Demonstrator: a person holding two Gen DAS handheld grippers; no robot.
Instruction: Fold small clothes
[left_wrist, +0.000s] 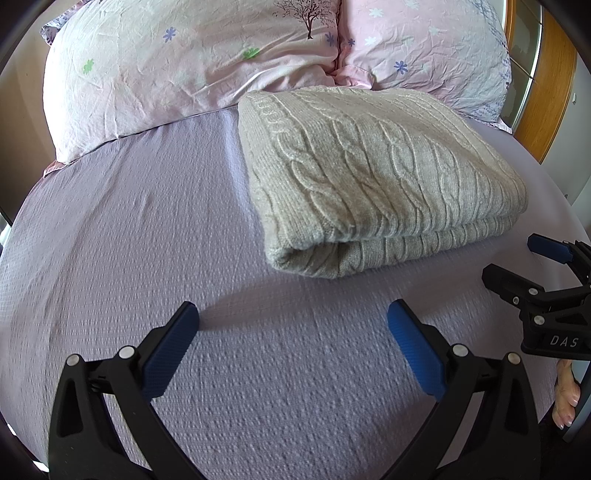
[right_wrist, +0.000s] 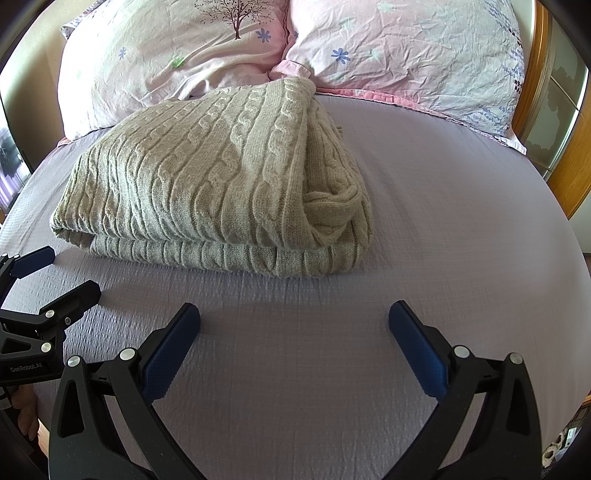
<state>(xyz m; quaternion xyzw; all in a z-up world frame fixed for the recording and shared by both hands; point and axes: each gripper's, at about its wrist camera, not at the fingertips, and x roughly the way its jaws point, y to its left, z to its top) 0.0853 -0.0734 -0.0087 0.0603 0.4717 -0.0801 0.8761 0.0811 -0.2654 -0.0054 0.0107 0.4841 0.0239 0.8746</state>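
Observation:
A beige cable-knit sweater (left_wrist: 373, 177) lies folded in a thick stack on the lilac bedspread (left_wrist: 147, 229), its far edge against the pillows. It also shows in the right wrist view (right_wrist: 207, 181), with a rolled fold at its right end. My left gripper (left_wrist: 293, 314) is open and empty, hovering over the bedspread just short of the sweater's near edge. My right gripper (right_wrist: 293, 314) is open and empty, also short of the sweater and to its right. Each gripper shows at the edge of the other's view: the right one (left_wrist: 513, 258), the left one (right_wrist: 62, 269).
Two pink floral pillows (left_wrist: 177, 74) (left_wrist: 432, 51) lie at the head of the bed. A wooden headboard frame (left_wrist: 546, 92) stands at the far right. The bedspread (right_wrist: 461, 206) stretches to the right of the sweater.

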